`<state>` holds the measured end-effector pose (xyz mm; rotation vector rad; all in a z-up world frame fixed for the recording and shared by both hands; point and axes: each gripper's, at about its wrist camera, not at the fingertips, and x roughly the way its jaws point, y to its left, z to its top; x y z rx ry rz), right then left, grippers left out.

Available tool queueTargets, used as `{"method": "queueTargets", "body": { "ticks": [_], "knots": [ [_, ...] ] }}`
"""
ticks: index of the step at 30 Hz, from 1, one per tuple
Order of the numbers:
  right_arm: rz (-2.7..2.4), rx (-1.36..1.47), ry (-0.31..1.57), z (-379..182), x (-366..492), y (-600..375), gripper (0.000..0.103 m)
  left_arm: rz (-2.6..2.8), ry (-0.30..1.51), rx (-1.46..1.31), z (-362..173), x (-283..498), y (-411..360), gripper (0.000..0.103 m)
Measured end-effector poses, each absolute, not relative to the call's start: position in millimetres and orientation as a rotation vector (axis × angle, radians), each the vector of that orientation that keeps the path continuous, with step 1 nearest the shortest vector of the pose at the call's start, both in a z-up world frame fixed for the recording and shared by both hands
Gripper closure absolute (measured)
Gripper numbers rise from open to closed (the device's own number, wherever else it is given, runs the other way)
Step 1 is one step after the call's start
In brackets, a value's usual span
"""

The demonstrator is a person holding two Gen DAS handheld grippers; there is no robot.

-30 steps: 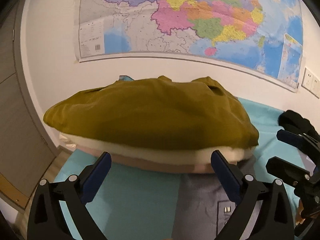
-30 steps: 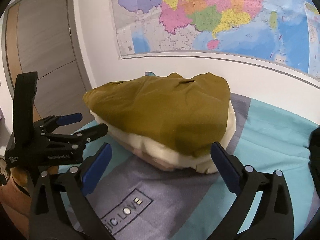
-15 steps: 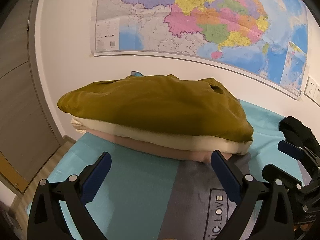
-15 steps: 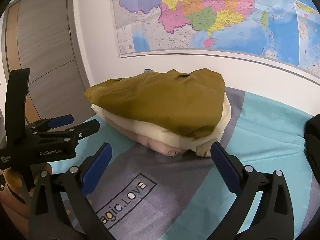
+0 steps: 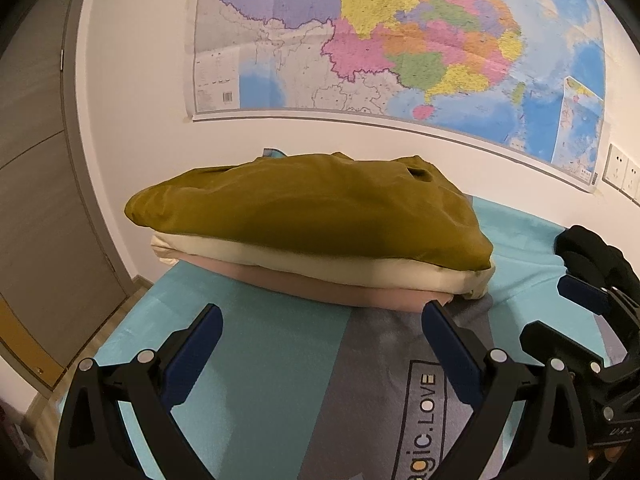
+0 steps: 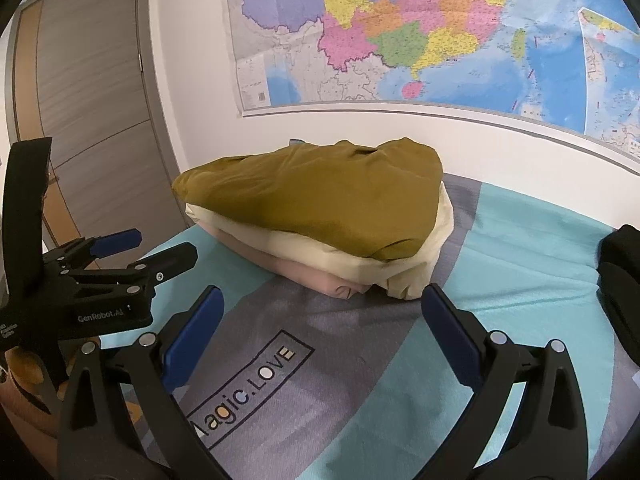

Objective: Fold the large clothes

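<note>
The left gripper hovers with jaws wide and empty; the folded stack lies ahead on the bed, against the wall. The right gripper is likewise agape. Next, reach right for the black garment, lifting without nudging the stack.
</note>
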<state>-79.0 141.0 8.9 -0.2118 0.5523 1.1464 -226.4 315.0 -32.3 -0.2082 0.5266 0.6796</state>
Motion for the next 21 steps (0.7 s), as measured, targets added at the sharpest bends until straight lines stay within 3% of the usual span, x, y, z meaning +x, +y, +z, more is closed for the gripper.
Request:
{"method": "queueTargets", "body": {
  "ticks": [21],
  "knots": [
    [1.146, -0.217, 0.546, 7, -90, 133, 0.006, 0.695, 0.52, -0.195, -34, -236, 302, 0.007]
  ]
}}
